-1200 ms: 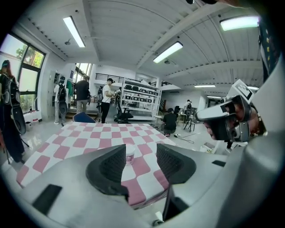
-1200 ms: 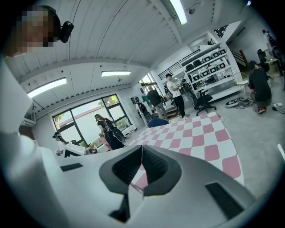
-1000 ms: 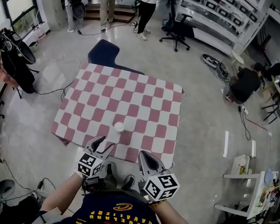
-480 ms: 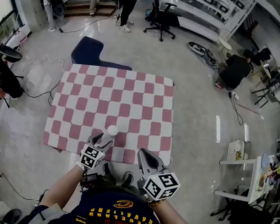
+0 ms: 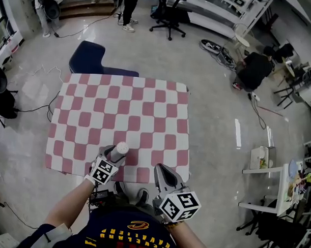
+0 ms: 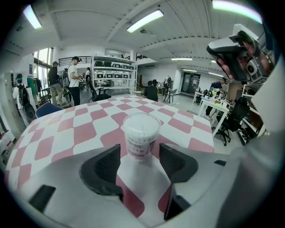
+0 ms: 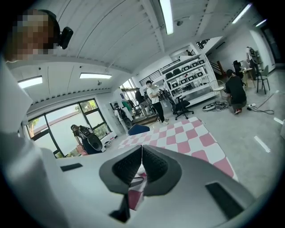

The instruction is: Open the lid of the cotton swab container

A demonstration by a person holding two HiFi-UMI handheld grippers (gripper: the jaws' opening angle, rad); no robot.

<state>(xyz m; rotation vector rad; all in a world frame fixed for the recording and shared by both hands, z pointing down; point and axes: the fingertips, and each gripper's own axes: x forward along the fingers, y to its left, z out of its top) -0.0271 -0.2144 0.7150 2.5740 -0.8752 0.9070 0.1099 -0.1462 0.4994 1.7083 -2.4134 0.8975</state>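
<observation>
The cotton swab container (image 5: 121, 147) (image 6: 141, 136) is a small clear round tub full of white swabs, with a pink label and its lid on. It stands upright near the front edge of the pink-and-white checkered table (image 5: 146, 110). My left gripper (image 5: 112, 154) (image 6: 140, 156) is open just in front of it, its pads a little short of the tub's sides and not touching. My right gripper (image 5: 162, 173) (image 7: 141, 156) is shut and empty, held at the table's front edge to the right.
A dark blue chair (image 5: 88, 56) stands at the table's far left corner. An office chair (image 5: 167, 17), standing people and shelving are at the back. A seated person in black (image 5: 255, 68) is at the right, and a white side table (image 5: 268, 170) stands further forward on the right.
My left gripper has moved forward to the container, which now sits just beyond its open jaws. The head view has shifted. The right gripper has stayed put.
</observation>
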